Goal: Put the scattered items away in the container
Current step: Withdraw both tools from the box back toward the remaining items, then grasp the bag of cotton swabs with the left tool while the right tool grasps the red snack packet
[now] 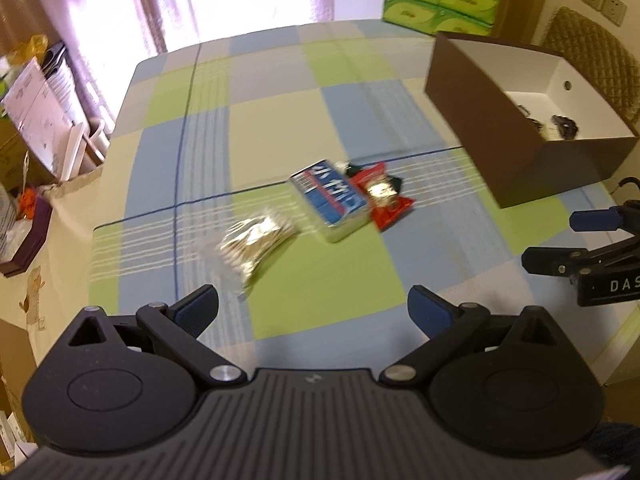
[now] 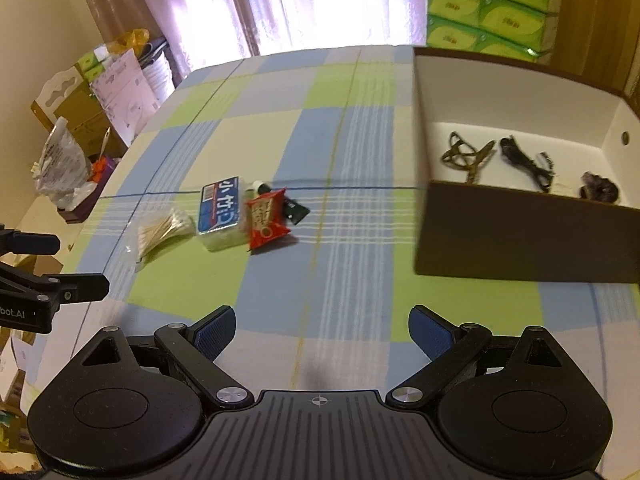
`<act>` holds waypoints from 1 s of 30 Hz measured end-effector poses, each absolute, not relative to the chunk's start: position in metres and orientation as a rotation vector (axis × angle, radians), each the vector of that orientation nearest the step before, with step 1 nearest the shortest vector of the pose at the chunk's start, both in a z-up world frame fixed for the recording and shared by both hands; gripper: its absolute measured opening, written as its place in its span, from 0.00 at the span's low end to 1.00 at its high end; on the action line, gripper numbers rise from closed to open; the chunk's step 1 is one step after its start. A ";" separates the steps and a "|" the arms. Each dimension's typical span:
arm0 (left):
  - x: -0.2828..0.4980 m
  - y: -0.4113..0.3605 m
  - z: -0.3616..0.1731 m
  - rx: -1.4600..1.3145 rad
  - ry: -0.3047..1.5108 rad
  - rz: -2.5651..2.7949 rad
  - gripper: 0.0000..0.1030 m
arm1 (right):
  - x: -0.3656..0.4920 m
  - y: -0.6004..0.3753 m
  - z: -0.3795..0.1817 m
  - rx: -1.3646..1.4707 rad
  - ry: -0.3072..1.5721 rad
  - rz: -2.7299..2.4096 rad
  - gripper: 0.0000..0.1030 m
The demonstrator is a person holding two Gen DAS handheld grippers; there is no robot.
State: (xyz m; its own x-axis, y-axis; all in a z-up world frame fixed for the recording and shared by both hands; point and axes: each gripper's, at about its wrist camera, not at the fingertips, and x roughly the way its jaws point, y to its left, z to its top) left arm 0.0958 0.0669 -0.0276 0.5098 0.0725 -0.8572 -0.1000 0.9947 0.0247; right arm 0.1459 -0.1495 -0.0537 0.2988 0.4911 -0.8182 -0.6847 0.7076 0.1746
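Both grippers, left gripper point(image 1: 313, 314) and right gripper point(image 2: 322, 332), are held wide open and empty above the checked tablecloth point(image 2: 328, 280). The brown cardboard box point(image 2: 520, 236) is seen right of the blue-labelled tissue pack point(image 2: 221, 212), nothing between.

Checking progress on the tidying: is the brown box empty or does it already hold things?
Not empty. The brown box is open-topped, and the right wrist view shows scissors, a black cable and a dark item on its white floor.
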 end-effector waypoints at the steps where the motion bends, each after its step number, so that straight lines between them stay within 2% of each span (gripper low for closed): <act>1: 0.096 0.071 -0.030 -0.031 1.031 0.109 0.97 | 0.145 -0.146 -0.056 -0.223 0.997 0.799 0.95; 27: 0.160 0.132 -0.095 0.138 1.035 0.033 0.95 | 0.181 -0.056 -0.111 -0.281 1.016 0.929 0.95; 30: 0.171 0.136 -0.103 0.146 1.049 0.004 0.90 | 0.187 -0.052 -0.115 -0.290 1.026 0.931 0.95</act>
